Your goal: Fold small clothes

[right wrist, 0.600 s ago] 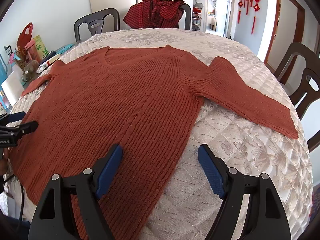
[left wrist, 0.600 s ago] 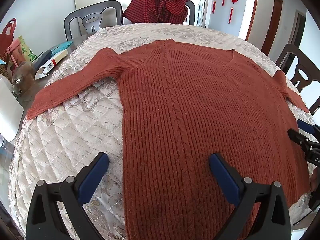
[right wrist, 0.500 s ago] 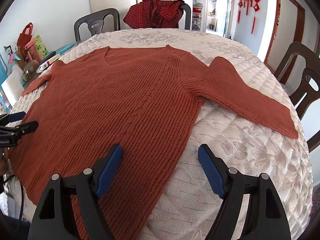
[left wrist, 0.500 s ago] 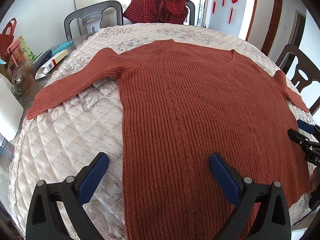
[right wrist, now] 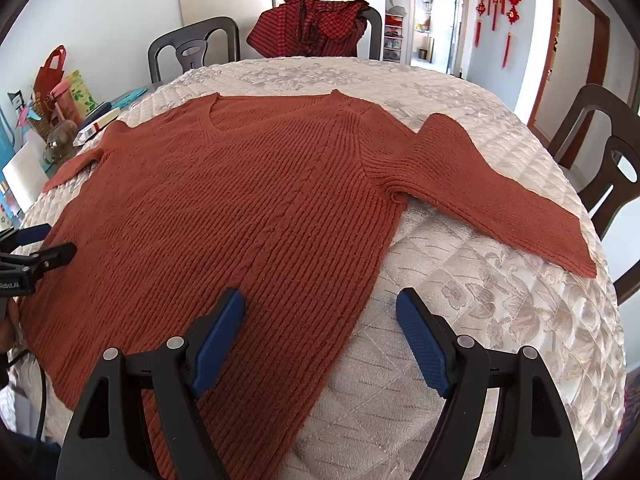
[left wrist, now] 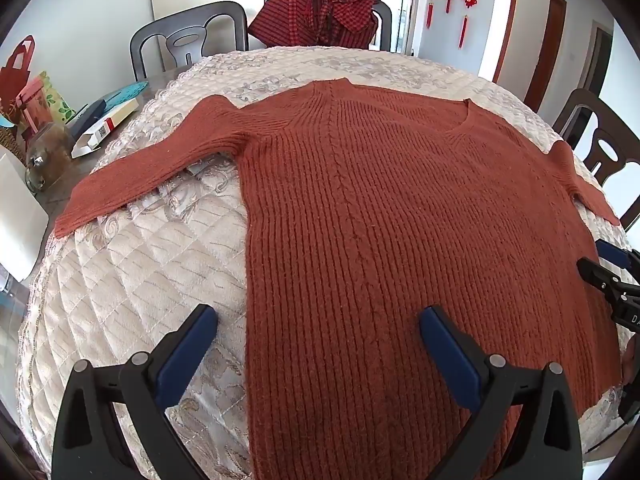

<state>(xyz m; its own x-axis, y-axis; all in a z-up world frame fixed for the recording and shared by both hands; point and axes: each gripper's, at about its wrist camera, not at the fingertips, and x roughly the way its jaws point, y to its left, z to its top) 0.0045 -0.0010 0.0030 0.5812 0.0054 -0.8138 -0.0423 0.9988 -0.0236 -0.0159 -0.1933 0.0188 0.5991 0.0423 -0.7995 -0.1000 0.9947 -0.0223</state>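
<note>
Your round table under its cream quilted, flower-patterned cover fills both views. Spread flat on it, front up with both sleeves out to the sides, lies the rust-red ribbed knit sweater with a V-neck; its hem hangs toward you at the near edge.

Your left gripper, black with blue pads, hangs above the sweater's left hem area with its jaws at their widest: one pad is over the bare cover, the other over the knit, and nothing is between them or pressed by them. Your right gripper stands wide open too, one pad over the sweater's right edge, the other over the cover, gripping nothing.

Behind the table, a red checked garment is draped over a dark chair. Red knotted ornaments hang on the far wall.

In the right wrist view, white letters on the left gripper's body read "Robot.AI". A white carton with a red stripe carries print too small to read.
</note>
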